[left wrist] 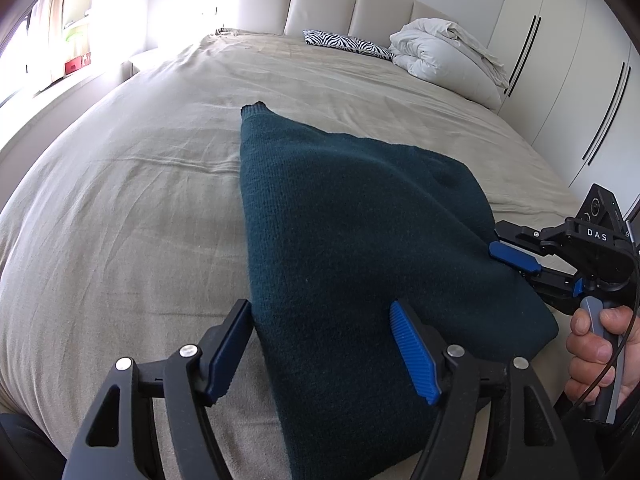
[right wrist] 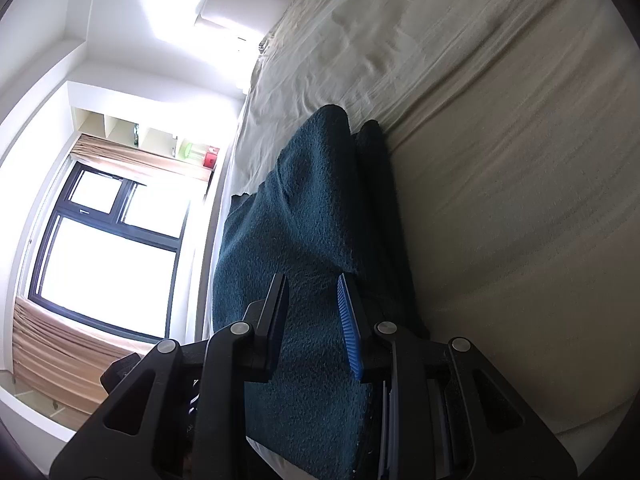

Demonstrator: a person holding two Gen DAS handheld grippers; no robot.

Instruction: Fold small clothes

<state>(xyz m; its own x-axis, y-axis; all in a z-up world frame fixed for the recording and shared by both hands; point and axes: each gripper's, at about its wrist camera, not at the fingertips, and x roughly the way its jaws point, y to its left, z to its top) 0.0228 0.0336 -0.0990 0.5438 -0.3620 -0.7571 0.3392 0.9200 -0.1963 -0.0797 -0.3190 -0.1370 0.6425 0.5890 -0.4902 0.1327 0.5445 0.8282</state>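
Observation:
A dark teal knitted sweater point(left wrist: 352, 216) lies folded on the beige bed sheet point(left wrist: 132, 208), narrowing to a cuff at its far end. My left gripper point(left wrist: 320, 308) stands open over the sweater's near left edge. Its left pad is just beside that edge and its right pad rests above the cloth, neither squeezing it. My right gripper point(left wrist: 500, 256), held by a hand point(left wrist: 592, 344), is shut on the sweater's right edge. In the right wrist view a thick fold of the sweater point(right wrist: 312, 208) is pinched between the right gripper's point(right wrist: 312, 280) blue pads.
A white bundled duvet point(left wrist: 440, 56) and a zebra-print pillow point(left wrist: 348, 44) sit at the head of the bed by the padded headboard point(left wrist: 324, 4). White wardrobe doors point(left wrist: 568, 80) stand to the right. A bright window point(right wrist: 104, 248) is to the left.

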